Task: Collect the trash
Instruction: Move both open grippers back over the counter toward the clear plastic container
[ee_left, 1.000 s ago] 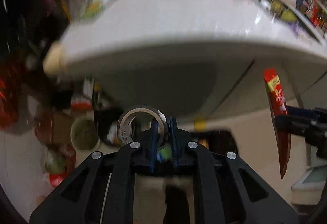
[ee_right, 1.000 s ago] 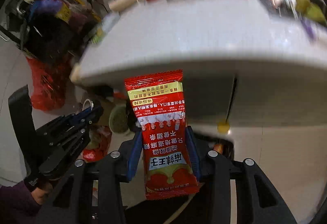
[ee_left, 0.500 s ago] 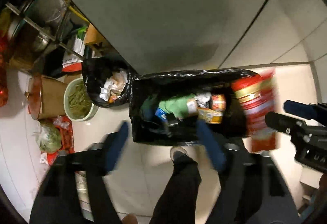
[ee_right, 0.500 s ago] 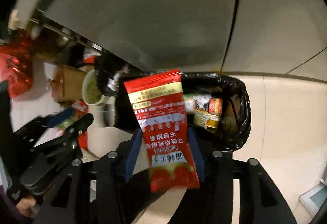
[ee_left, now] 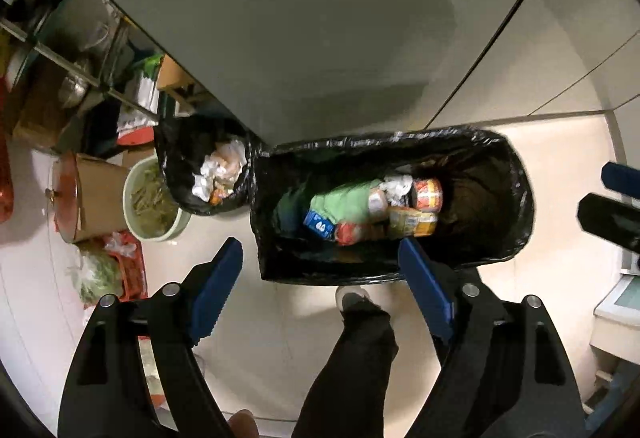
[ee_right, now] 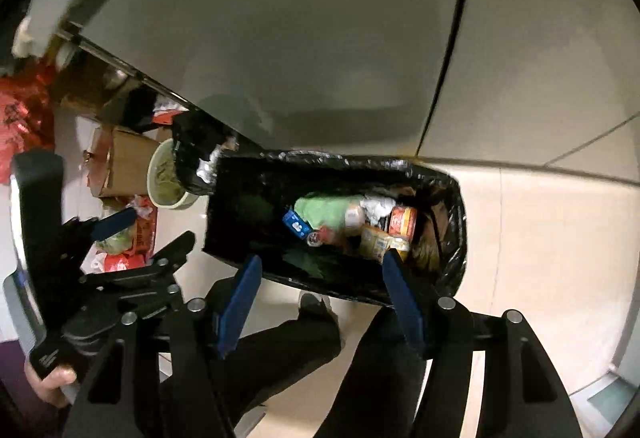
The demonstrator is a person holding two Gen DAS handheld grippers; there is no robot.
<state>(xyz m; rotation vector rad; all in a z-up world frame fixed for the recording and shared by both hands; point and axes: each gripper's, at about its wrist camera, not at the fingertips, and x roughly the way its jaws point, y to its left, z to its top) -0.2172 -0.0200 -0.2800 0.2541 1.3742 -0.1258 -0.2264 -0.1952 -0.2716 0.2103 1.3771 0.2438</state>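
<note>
A rectangular bin lined with a black bag (ee_left: 516, 206) stands on the floor below me, holding cans, a green wrapper and crumpled paper (ee_left: 372, 206). It also shows in the right wrist view (ee_right: 452, 230). My left gripper (ee_left: 320, 266) is open and empty above the bin's near edge. My right gripper (ee_right: 322, 272) is open and empty above the same bin; its tip shows at the right of the left wrist view (ee_left: 612, 198). The red snack packet is not clearly visible among the trash.
A second black-bagged bin (ee_left: 200, 166) with white paper stands left of the first. Beside it are a pale green bowl (ee_left: 152, 198), a cardboard box (ee_left: 92, 194) and red bags (ee_left: 128, 266). A grey cabinet front (ee_left: 320, 30) rises behind. The person's leg and shoe (ee_left: 352, 298) are near the bin.
Both grippers swung from the table down over the bin. The left jaws opened and the tape roll is gone. The right jaws opened and the red packet is gone.
</note>
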